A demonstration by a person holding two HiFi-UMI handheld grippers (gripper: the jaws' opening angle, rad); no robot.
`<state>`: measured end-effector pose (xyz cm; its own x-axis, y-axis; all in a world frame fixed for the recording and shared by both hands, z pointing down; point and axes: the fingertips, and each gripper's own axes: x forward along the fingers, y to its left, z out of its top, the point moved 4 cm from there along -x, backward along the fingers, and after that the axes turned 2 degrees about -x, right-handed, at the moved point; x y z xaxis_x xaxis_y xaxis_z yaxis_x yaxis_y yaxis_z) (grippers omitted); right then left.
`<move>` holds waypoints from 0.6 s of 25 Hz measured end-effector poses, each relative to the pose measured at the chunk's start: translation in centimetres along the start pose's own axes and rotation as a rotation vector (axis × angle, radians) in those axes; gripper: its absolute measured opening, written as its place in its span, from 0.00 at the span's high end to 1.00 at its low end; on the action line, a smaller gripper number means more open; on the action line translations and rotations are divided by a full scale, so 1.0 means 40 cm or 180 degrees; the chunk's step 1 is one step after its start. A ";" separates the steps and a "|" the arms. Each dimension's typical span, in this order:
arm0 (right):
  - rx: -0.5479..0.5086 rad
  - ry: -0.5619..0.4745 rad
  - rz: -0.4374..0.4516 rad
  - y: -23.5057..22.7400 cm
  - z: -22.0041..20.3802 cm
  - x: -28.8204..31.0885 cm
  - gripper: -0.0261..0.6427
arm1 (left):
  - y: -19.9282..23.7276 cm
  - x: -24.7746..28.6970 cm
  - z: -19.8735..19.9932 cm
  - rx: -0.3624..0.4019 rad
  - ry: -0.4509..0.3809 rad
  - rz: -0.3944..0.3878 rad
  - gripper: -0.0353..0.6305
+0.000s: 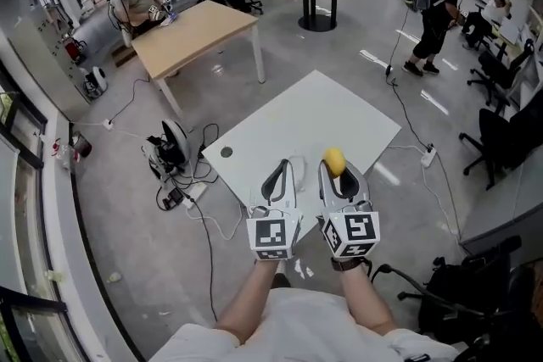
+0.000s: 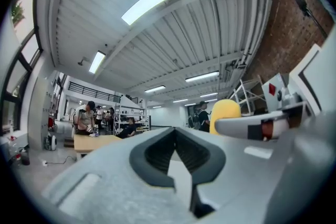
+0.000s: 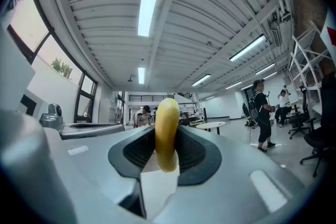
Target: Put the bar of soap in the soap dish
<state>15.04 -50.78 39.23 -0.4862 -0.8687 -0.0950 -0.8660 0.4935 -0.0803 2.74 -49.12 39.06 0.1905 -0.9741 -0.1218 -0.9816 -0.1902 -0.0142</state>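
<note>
Your right gripper (image 1: 341,172) is clamped on the yellow, oval bar of soap (image 1: 334,160). Its pads press the two broad faces, so the bar stands on edge between the jaws, above the near part of the white square table (image 1: 339,110). Your left gripper (image 1: 285,175), just beside it on the left, has its jaws apart with nothing between them. The bar looks light and stiff, but its smooth, rounded faces are likely slippery. A hold across the flat middle, as you have it, seems safer than one near a curved end, and squeezing too hard could squirt it out or dent it. I cannot make out a soap dish in any view; it may lie hidden beneath the grippers. The tabletop shows only a small dark round cable hole (image 1: 226,153) near its left corner. A tangle of cables and devices (image 1: 170,153) lies on the floor to the left, black office chairs (image 1: 501,140) stand to the right, and a wooden table (image 1: 195,34) sits farther off. None of these seems to block your grippers.
</note>
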 end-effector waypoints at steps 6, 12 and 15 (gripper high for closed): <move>0.0034 0.0019 -0.0140 0.009 -0.022 0.155 0.79 | 0.125 0.074 -0.020 0.0008 0.0070 -0.0097 0.95; 0.0086 0.0206 -0.0216 0.017 -0.120 0.223 0.79 | 0.209 0.116 -0.109 -0.0097 0.0248 -0.0082 0.95; 0.0136 0.0448 -0.0237 0.007 -0.192 0.241 0.79 | 0.220 0.141 -0.187 -0.0207 0.0499 -0.0125 0.95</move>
<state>9.20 -59.35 45.90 -0.4350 -0.8989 0.0526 -0.8960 0.4263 -0.1243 -4.74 -57.19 45.67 0.2327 -0.9720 0.0340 -0.9717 -0.2309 0.0489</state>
